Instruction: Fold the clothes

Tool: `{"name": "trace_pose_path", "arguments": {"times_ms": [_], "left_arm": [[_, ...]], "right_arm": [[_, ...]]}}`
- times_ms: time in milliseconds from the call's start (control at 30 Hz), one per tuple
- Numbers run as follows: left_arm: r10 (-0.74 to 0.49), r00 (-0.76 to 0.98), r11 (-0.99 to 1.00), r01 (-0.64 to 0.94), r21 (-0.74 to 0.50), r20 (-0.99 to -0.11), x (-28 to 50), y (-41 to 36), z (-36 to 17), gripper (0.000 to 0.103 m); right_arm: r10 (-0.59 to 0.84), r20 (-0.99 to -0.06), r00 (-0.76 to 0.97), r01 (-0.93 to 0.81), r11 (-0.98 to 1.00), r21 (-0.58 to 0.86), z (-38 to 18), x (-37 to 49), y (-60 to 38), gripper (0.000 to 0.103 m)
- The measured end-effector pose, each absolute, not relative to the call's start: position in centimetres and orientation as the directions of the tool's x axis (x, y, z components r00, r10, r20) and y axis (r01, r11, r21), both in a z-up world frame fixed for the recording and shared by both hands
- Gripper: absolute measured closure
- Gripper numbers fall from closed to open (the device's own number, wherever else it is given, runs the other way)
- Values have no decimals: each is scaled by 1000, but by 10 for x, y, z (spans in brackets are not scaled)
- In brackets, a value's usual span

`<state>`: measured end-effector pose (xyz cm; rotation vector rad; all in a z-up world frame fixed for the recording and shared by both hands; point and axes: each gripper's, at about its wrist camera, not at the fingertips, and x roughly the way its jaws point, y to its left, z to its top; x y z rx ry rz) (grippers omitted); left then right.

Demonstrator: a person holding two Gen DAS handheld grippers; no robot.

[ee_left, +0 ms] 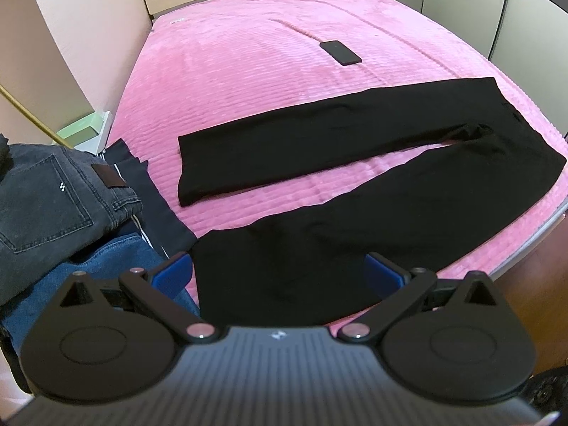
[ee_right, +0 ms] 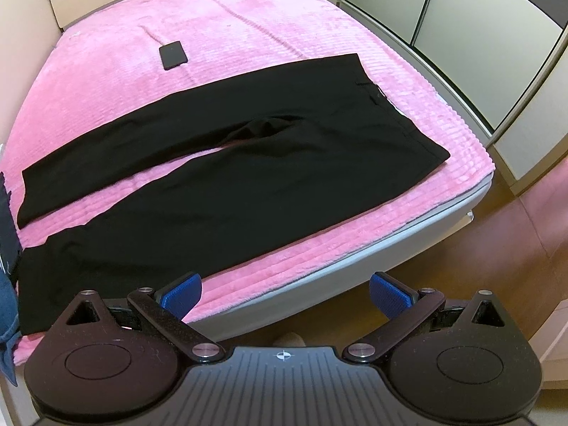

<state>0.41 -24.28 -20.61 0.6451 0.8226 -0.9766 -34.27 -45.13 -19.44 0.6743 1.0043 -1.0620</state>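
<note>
Pink-covered bed [ee_left: 248,53], black trousers [ee_left: 355,177] spread flat, phone [ee_left: 340,52], clothes pile [ee_left: 53,191] at edge

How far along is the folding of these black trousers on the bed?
Done: the black trousers lie spread flat on the pink bedspread, legs apart in a V. In hand: nothing; the left tool and right tool are open and empty. Left: every fold, plus the jeans pile.
</note>
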Motion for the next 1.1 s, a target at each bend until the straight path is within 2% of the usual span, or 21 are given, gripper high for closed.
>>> {"name": "trace_pose_path", "arguments": {"times_ms": [333, 433, 600, 733, 900, 1033, 1100], "left_arm": [[-495, 293, 341, 931, 128, -818, 33, -275, -200, 2], [-498, 290, 335, 933, 127, -817, 52, -302, -199, 2], [-488, 345, 330, 923, 196, -802, 77, -367, -207, 2], [-452, 404, 339, 902, 266, -795, 93, -419, -228, 4], [-402, 422, 332, 894, 301, -813, 118, -475, -267, 5], [-380, 405, 202, 914, 353, -832, 146, -514, -310, 11], [-368, 385, 127, 923, 364, -846, 166, -534, -334, 14]], "right_arm": [[-434, -877, 206, 894, 447, -11, -185, -333, -477, 0], [-456, -865, 212, 859, 509, -58, -181, -329, -500, 0], [-472, -849, 239, 736, 658, -159, -186, -318, -575, 0], [-461, -846, 268, 605, 764, -225, -208, -301, -655, 0], [-411, -856, 314, 481, 846, -230, -253, -271, -750, 0], [-361, -875, 322, 380, 896, -230, -291, -238, -807, 1], [-349, -877, 330, 322, 915, -243, -309, -220, -824, 9]]}}
